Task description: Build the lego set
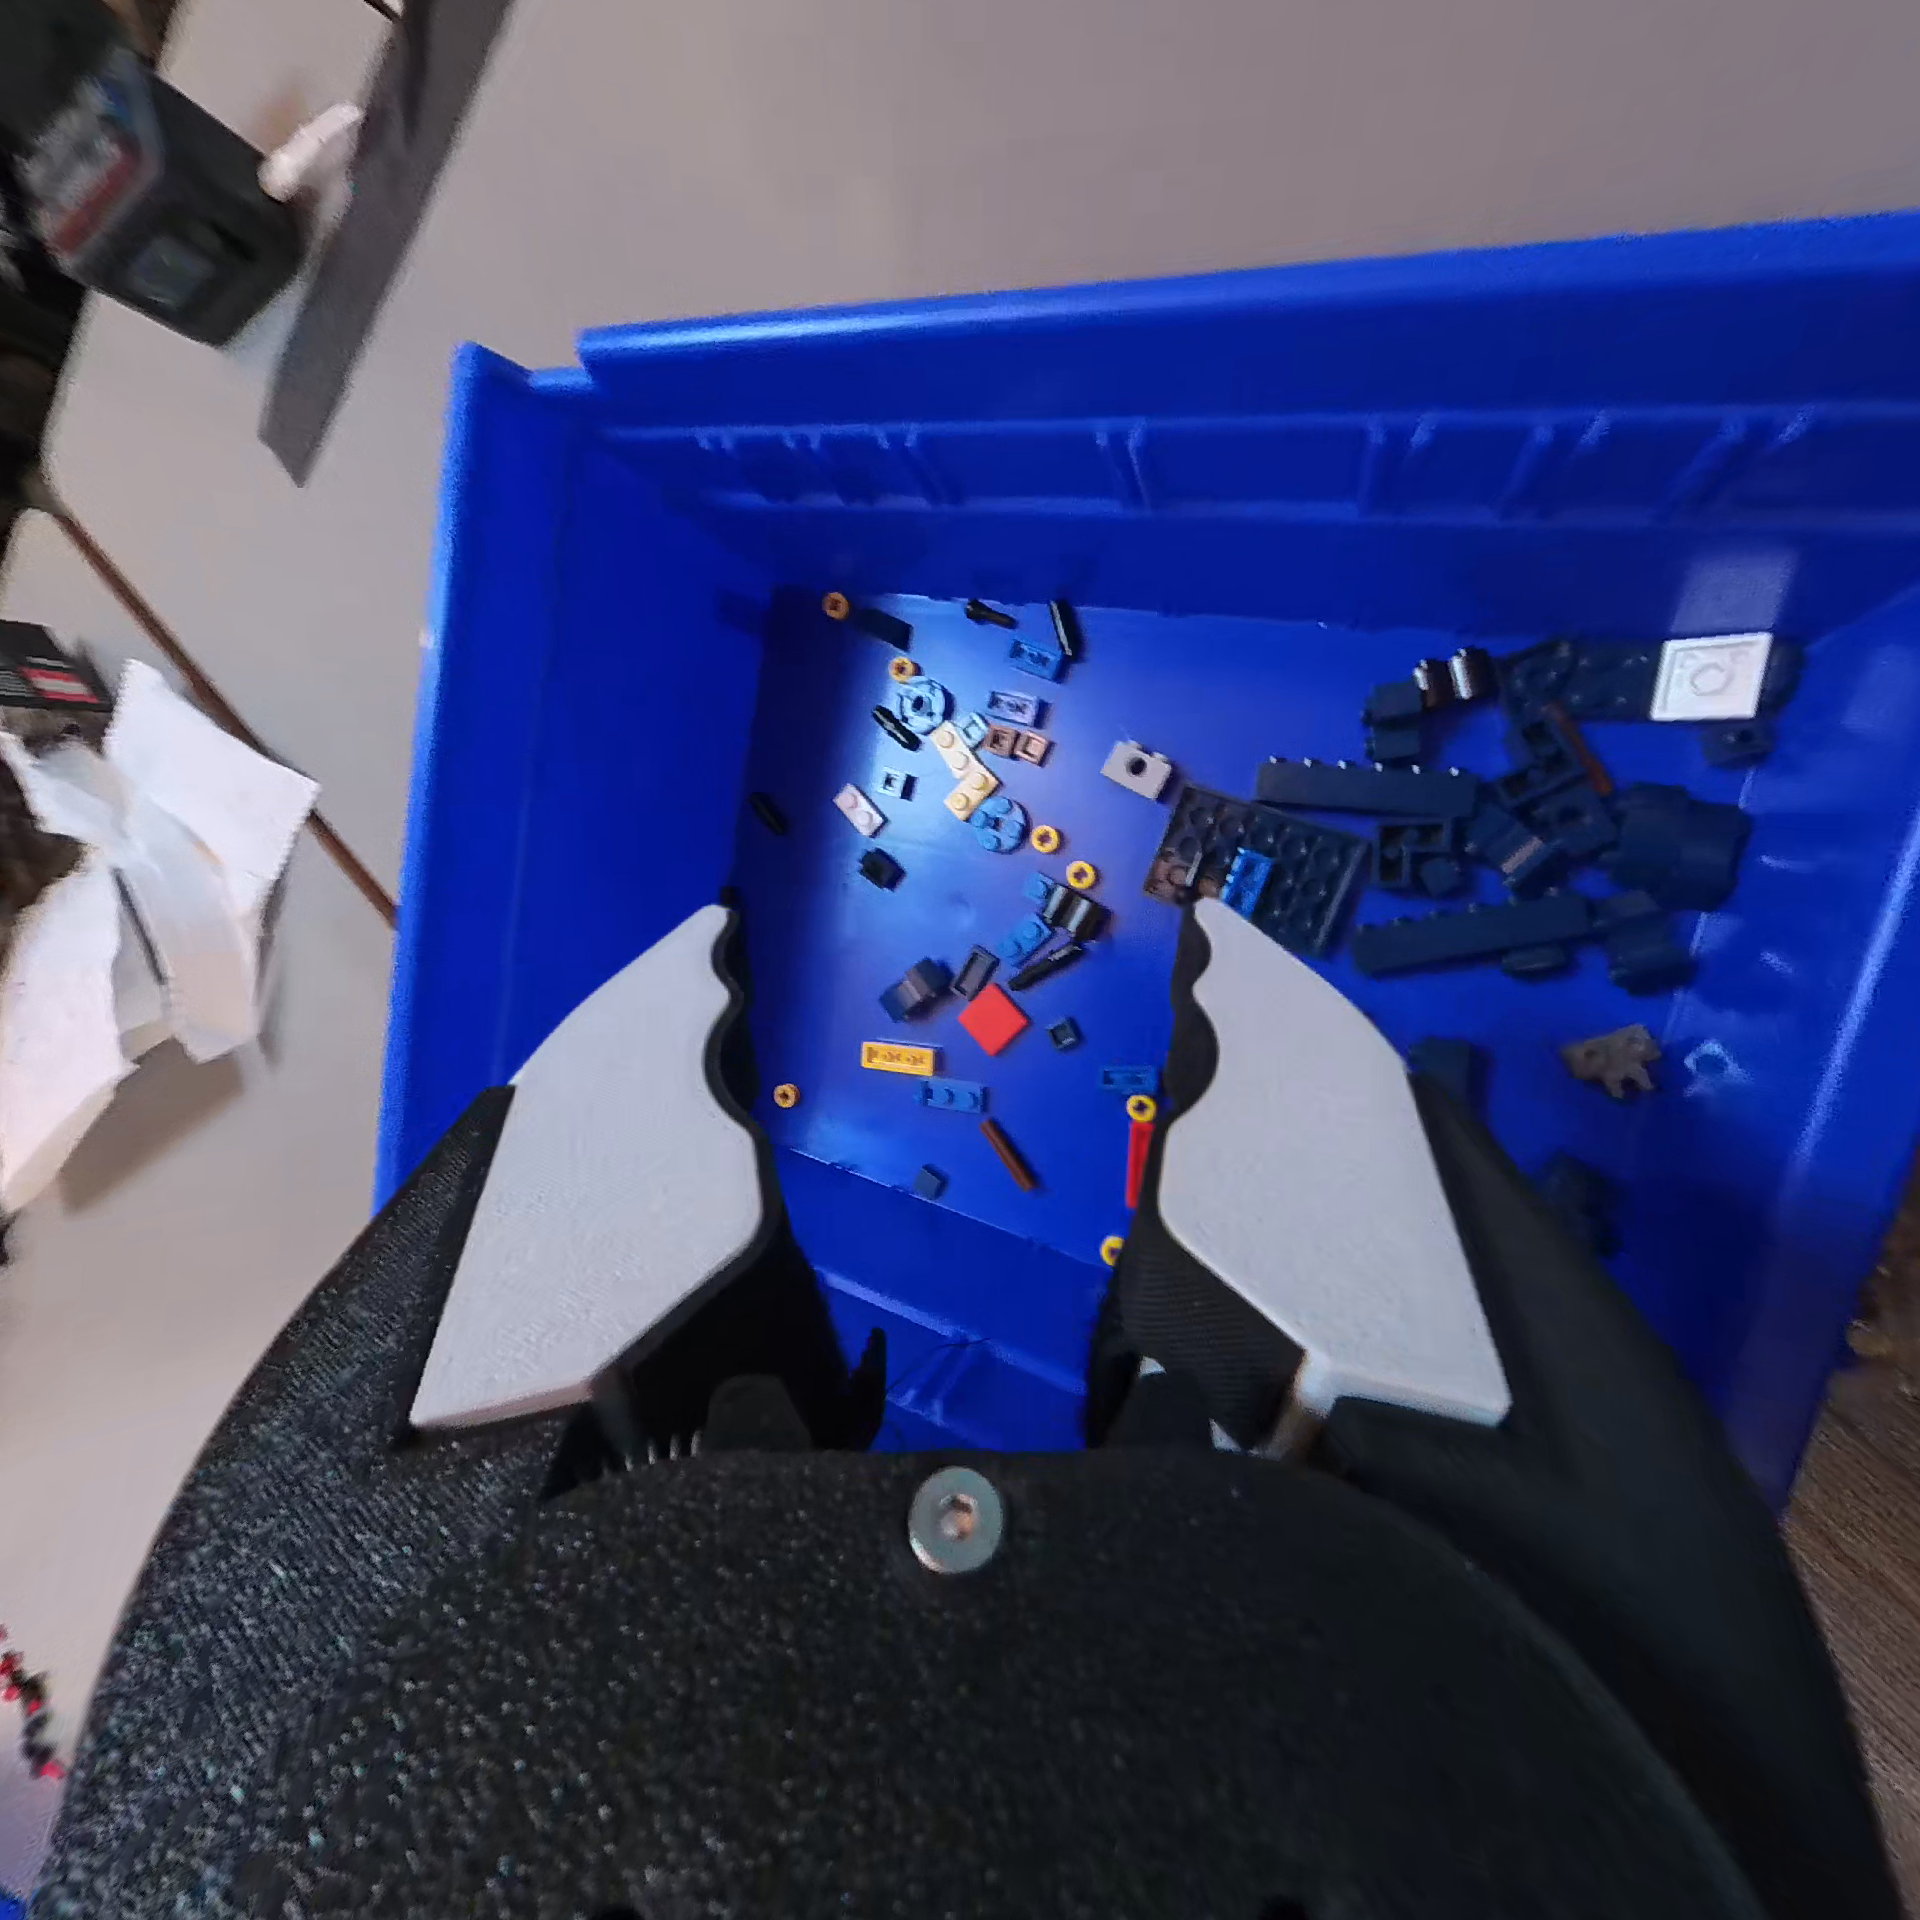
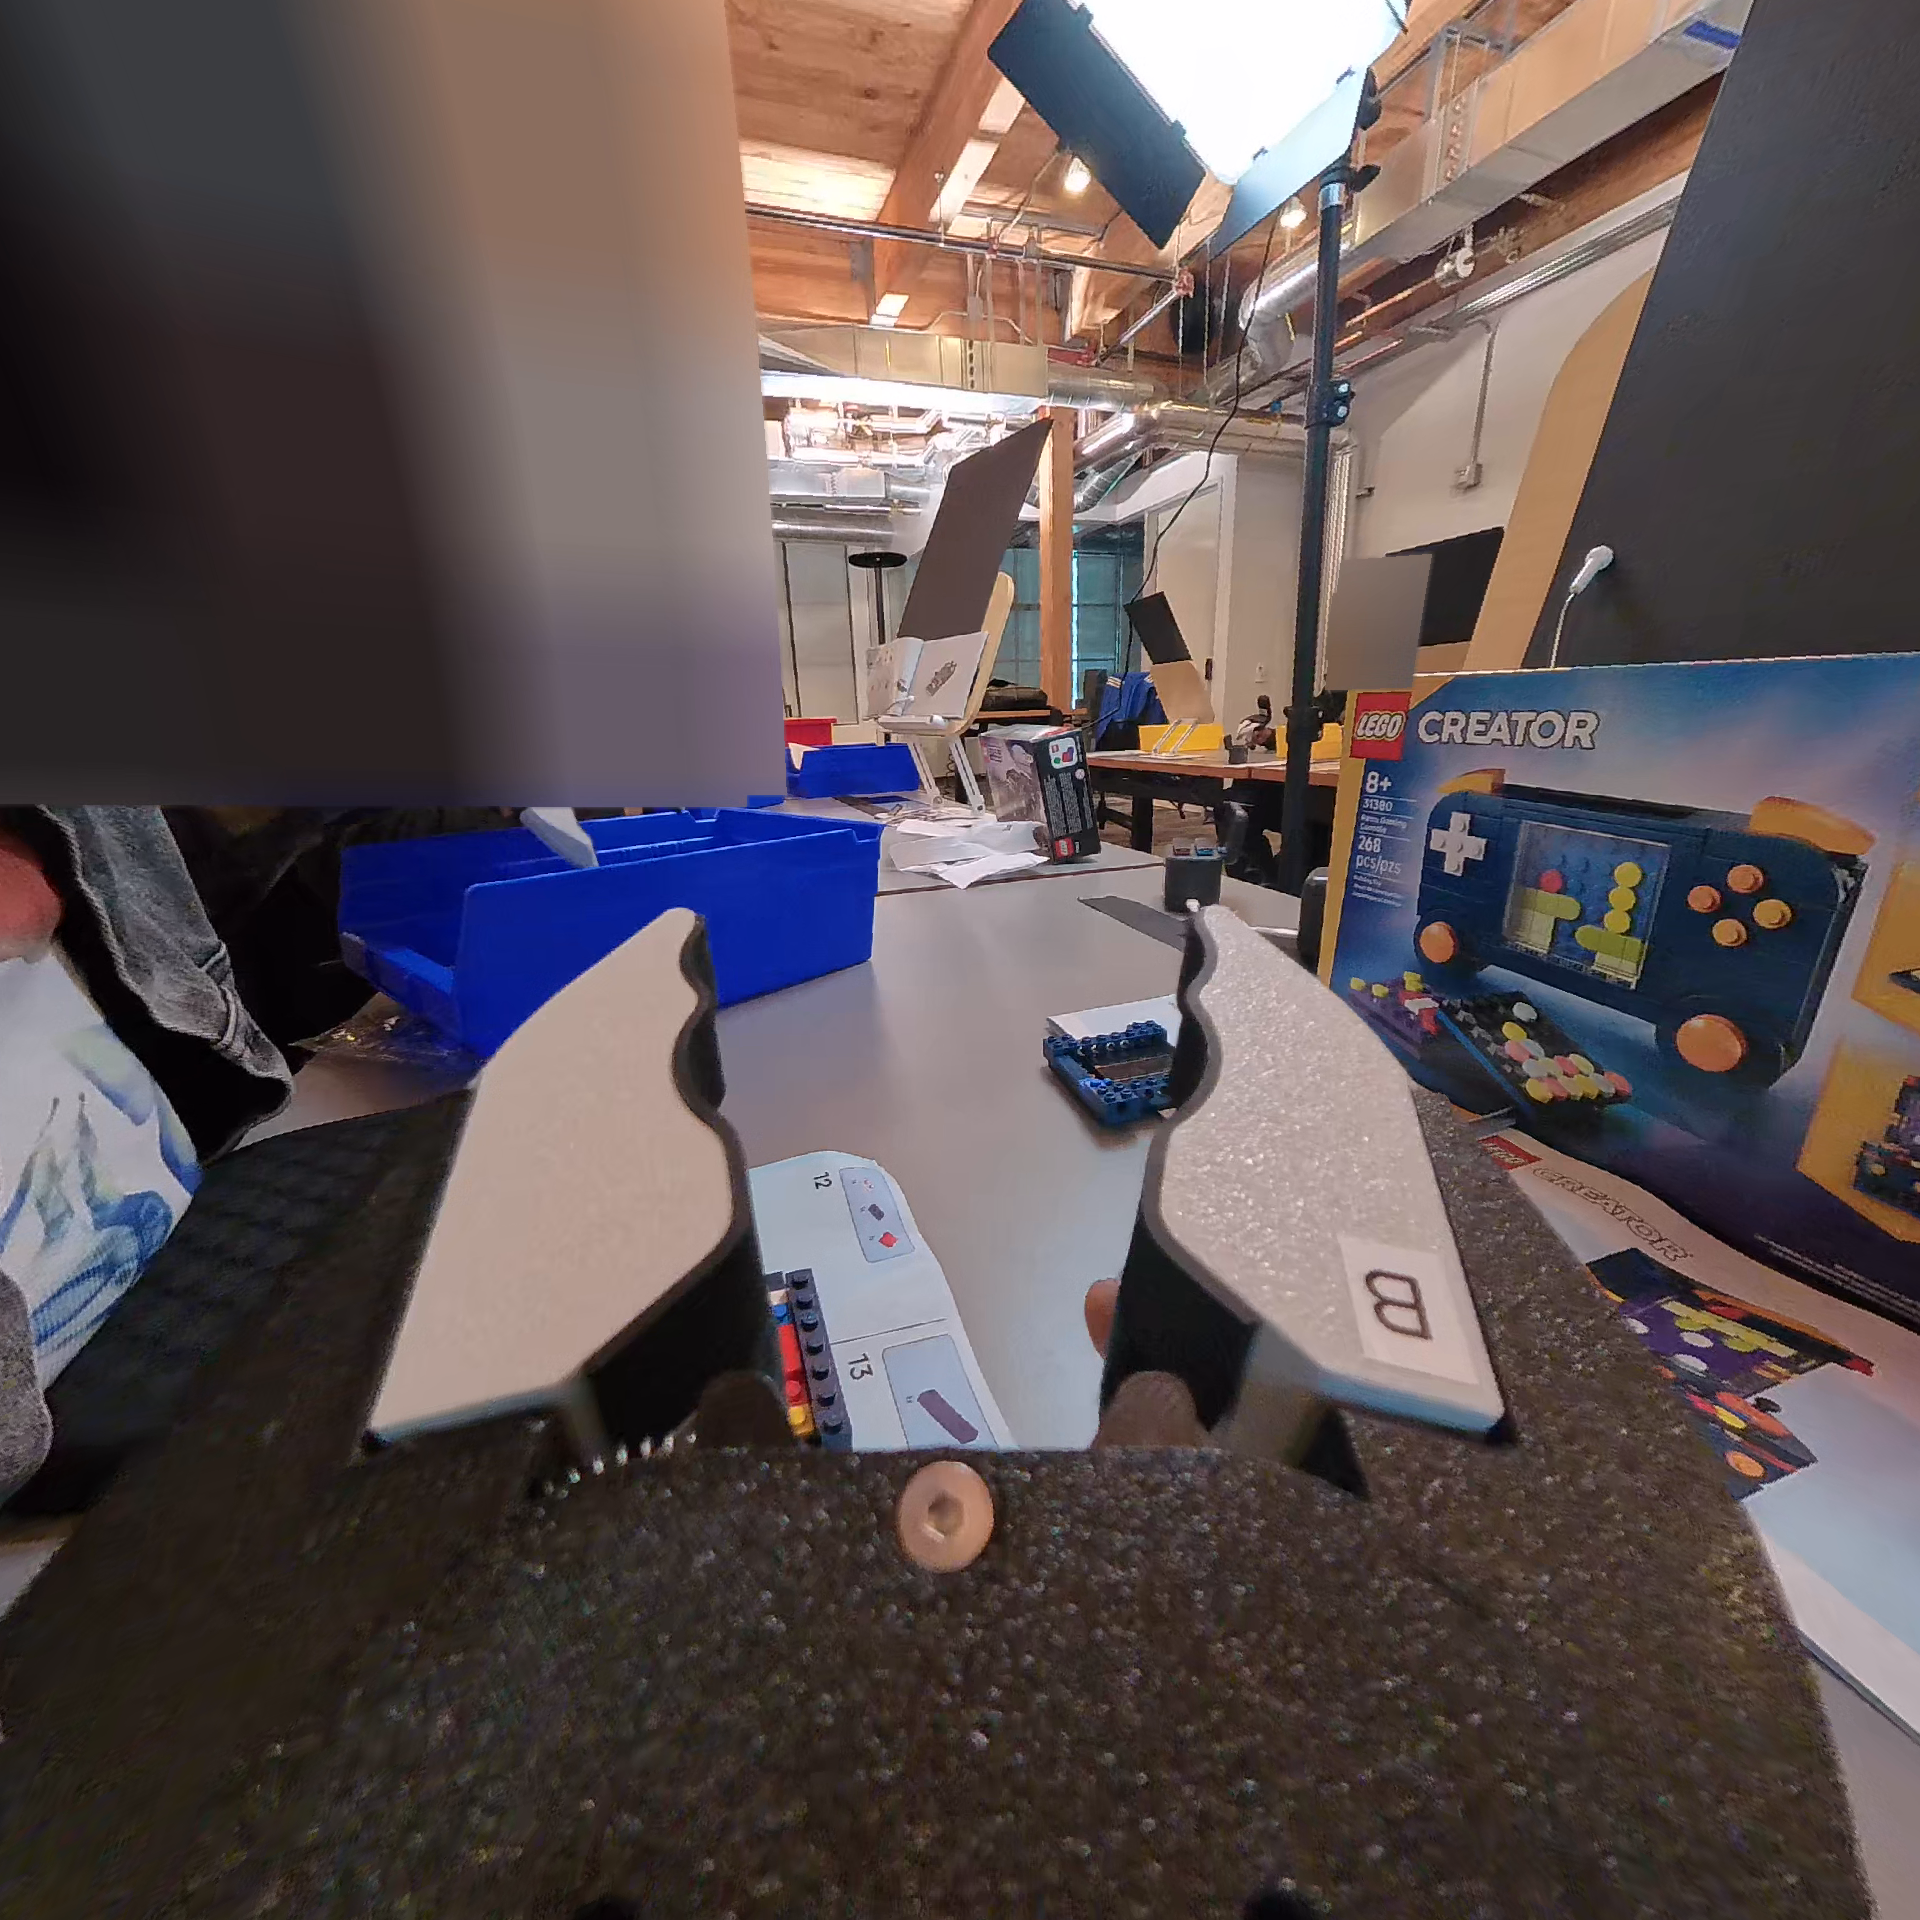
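My left gripper (image 1: 961, 914) is open and empty, held above the inside of a blue plastic bin (image 1: 582, 665). On the bin floor lie several small toy bricks: a red square tile (image 1: 992, 1020), a yellow plate (image 1: 898, 1058), round blue plates, yellow rings, and a heap of dark blue bricks (image 1: 1507, 831) at the right. My right gripper (image 2: 945, 925) is open and empty above a grey table (image 2: 966, 997). A blue brick frame (image 2: 1112, 1070) lies on the table just by its right finger. The bin (image 2: 644, 914) stands at the left, with the left gripper's white fingertip (image 2: 561, 834) over it.
An instruction booklet (image 2: 883, 1278) lies under my right gripper. A large toy set box (image 2: 1631, 914) stands at the right. A black light stand (image 2: 1314, 540) rises behind. Crumpled white paper (image 1: 156, 883) lies left of the bin. A person's sleeve (image 2: 156, 935) is at the left. There is about 45 centimeters between the tips of the two grippers.
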### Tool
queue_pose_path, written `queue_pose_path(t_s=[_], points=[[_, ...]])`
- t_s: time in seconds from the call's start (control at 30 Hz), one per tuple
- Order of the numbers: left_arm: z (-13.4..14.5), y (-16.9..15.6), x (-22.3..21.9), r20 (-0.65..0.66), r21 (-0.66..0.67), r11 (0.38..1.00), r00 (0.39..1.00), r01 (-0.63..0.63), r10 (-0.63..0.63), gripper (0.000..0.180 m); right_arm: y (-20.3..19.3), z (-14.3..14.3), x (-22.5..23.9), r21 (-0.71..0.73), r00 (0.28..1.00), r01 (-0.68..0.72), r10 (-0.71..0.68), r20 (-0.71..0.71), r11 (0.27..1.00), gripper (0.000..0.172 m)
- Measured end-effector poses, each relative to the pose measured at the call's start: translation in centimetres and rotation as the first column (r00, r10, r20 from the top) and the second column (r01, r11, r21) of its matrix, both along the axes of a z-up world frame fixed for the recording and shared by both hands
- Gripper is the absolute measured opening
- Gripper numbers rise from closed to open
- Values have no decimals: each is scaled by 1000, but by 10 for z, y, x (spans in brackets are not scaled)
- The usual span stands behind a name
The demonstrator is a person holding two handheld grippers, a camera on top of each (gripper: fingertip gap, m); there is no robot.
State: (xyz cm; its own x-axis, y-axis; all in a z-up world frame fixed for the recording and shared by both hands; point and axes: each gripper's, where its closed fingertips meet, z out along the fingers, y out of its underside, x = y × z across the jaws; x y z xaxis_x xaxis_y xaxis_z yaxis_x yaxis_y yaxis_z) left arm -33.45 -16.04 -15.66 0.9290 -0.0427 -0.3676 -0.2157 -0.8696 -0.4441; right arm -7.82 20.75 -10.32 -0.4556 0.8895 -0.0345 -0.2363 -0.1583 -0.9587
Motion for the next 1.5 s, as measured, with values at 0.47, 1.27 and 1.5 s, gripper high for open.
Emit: queue_pose_path(t_s=[0.47,1.27,1.5], points=[[-29,12,7,99,-81,995,994,50,-42,67,-3,0,0,-1,1000,-16,16,1,1000,86],[-90,23,-23,372,-268,958,905,-107,205,24,-9,13,12,-4,997,-44,44,-60,999,88],[-92,29,-23,361,-245,964,913,-105,191,15,-9,16,15,-10,996,-47,46,-72,999,88]])
